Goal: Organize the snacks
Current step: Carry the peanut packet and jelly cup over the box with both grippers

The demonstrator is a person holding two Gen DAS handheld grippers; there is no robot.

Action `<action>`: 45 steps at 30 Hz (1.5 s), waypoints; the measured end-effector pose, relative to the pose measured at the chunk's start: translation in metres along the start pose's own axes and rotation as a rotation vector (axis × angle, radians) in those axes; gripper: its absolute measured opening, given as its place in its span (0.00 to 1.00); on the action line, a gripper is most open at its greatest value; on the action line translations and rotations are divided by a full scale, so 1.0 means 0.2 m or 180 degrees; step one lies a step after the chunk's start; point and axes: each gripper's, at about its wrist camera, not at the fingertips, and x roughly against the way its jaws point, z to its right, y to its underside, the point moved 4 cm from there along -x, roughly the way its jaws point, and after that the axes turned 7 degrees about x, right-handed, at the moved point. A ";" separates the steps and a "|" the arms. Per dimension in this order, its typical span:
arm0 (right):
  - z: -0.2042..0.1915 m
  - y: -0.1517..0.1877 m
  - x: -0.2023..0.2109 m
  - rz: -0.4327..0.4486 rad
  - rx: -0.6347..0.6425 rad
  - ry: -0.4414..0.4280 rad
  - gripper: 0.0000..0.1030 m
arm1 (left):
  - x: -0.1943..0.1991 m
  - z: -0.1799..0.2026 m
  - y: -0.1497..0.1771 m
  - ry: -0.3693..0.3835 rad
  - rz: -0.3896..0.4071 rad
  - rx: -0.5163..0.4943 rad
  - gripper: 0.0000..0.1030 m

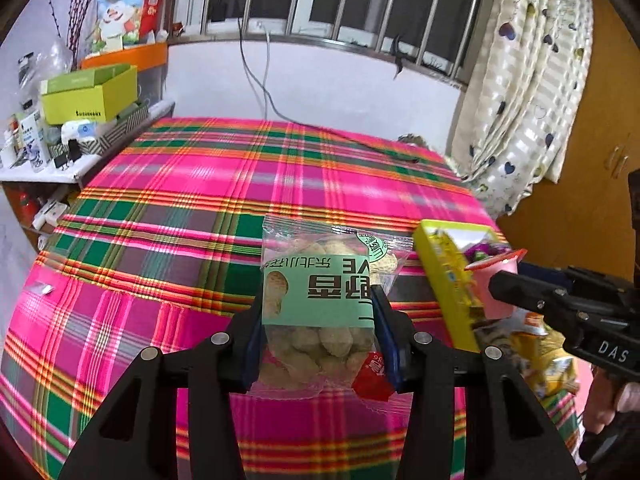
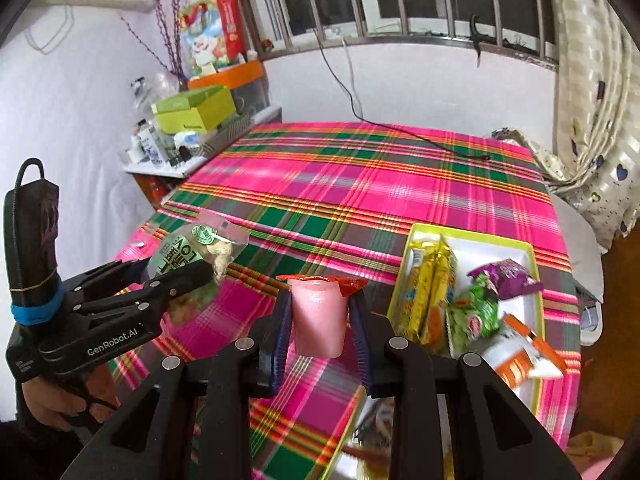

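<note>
A clear bag of peanuts (image 1: 320, 280) with a green label is pinched between the blue pads of my left gripper (image 1: 318, 312) and hangs above the plaid tablecloth (image 1: 200, 184). The right wrist view shows that bag (image 2: 192, 252) at the left in the left gripper (image 2: 176, 276). My right gripper (image 2: 322, 300) is shut on a pink jelly cup (image 2: 318, 320) with a red foil lid, held upright. A yellow-green tray (image 2: 472, 236) to its right holds yellow packets (image 2: 432, 292), a green one (image 2: 472, 316), a purple one (image 2: 508, 276) and an orange-white one (image 2: 524, 352).
A cluttered side shelf (image 2: 168, 168) with a green box (image 2: 196, 112) stands at the table's far left corner. A black cable (image 2: 420, 136) lies across the far side. Curtains (image 2: 592, 120) hang at the right. More snack packets (image 1: 540, 360) lie under the right gripper.
</note>
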 end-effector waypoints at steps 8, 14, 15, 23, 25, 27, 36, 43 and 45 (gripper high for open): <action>0.01 0.07 0.18 0.0135 -0.0045 0.0057 0.25 | 0.12 0.12 0.04 0.0106 0.0096 -0.0056 0.47; 0.03 0.10 0.28 0.0227 -0.0076 0.0109 0.25 | 0.17 0.22 0.07 0.0169 0.0126 -0.0150 0.47; 0.03 0.10 0.29 0.0237 -0.0081 0.0117 0.25 | 0.18 0.24 0.07 0.0179 0.0134 -0.0172 0.47; 0.08 0.15 0.39 0.0305 -0.0136 0.0193 0.25 | 0.22 0.35 0.09 0.0257 0.0175 -0.0275 0.47; 0.10 0.16 0.41 0.0317 -0.0156 0.0211 0.25 | 0.23 0.38 0.10 0.0275 0.0175 -0.0297 0.47; 0.11 0.18 0.42 0.0325 -0.0177 0.0227 0.25 | 0.23 0.40 0.10 0.0289 0.0167 -0.0315 0.47; 0.23 0.24 0.49 0.0365 -0.0335 0.0339 0.25 | 0.20 0.48 0.13 0.0387 0.0071 -0.0362 0.47; 0.37 0.32 0.52 0.0332 -0.0509 0.0430 0.25 | 0.17 0.55 0.15 0.0492 -0.0001 -0.0407 0.47; 0.37 0.35 0.50 0.0287 -0.0517 0.0406 0.25 | 0.15 0.57 0.16 0.0514 -0.0030 -0.0424 0.47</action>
